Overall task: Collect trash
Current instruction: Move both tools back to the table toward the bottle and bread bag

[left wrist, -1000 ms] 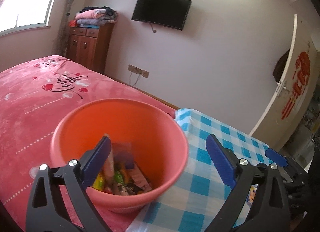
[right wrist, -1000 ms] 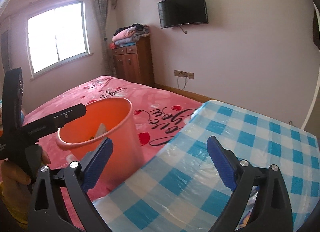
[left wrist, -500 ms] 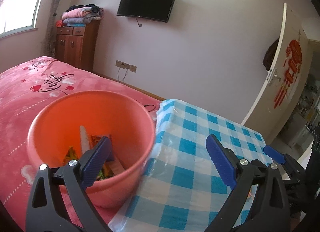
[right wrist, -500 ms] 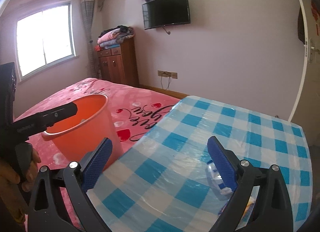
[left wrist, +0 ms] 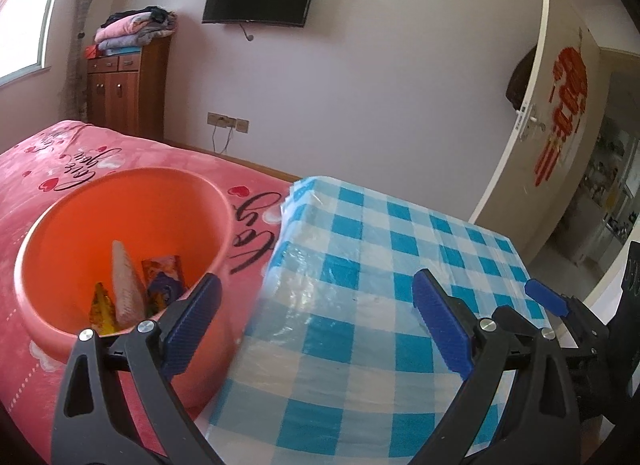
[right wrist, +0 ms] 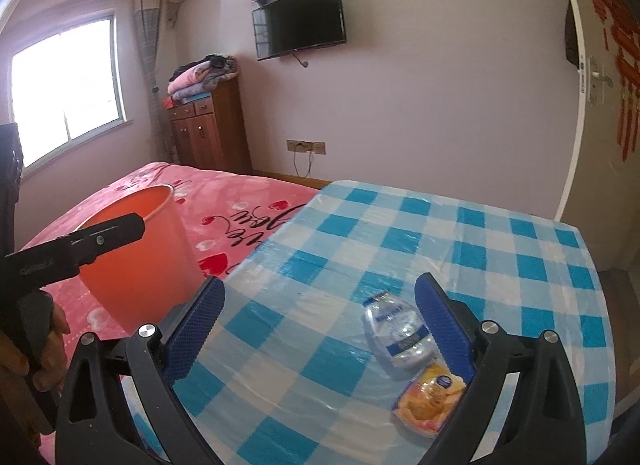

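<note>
An orange bucket stands on the pink bed beside the table, with several wrappers inside it. My left gripper is open and empty, hovering over the bucket's right rim and the table's left edge. On the blue checked table lie a crushed clear plastic bottle and a yellow snack packet. My right gripper is open above the table, its right finger just beside the bottle and packet. The bucket shows at the left in the right wrist view.
A pink bedspread lies left of the table. A wooden cabinet with folded blankets and a wall television are at the back. A white door stands open at the right. A hand holds the left tool.
Both views have swung to the right, from the bucket toward the table. The bottle and yellow packet have come into the right wrist view. Both grippers stay open.
</note>
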The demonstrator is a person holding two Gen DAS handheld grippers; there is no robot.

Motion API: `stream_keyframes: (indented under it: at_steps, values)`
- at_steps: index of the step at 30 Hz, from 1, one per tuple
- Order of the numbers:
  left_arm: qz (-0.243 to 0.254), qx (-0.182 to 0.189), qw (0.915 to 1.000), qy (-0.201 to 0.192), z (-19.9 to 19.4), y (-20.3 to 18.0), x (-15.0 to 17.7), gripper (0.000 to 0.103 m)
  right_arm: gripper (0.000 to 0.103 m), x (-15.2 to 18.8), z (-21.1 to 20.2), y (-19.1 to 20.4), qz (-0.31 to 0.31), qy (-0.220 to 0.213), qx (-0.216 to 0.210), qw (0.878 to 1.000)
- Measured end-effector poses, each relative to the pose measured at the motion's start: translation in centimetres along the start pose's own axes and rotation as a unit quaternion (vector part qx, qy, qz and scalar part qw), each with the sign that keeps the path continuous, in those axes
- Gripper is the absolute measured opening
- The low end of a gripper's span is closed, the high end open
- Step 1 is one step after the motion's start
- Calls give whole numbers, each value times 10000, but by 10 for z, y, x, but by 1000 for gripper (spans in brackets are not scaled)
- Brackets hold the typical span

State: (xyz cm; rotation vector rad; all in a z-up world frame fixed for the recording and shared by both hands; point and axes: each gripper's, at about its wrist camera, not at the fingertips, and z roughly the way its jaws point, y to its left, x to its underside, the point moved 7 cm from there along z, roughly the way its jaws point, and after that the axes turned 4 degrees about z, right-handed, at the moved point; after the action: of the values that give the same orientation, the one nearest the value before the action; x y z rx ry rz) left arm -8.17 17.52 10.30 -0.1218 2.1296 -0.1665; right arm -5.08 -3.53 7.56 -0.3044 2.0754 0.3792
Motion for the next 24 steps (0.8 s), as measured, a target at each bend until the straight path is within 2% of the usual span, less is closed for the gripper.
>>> stream_keyframes:
  at_steps: [24]
  values:
    - [627, 260, 9960, 588, 49, -86, 32, 96, 95, 38, 4, -98, 773, 106, 423, 9961]
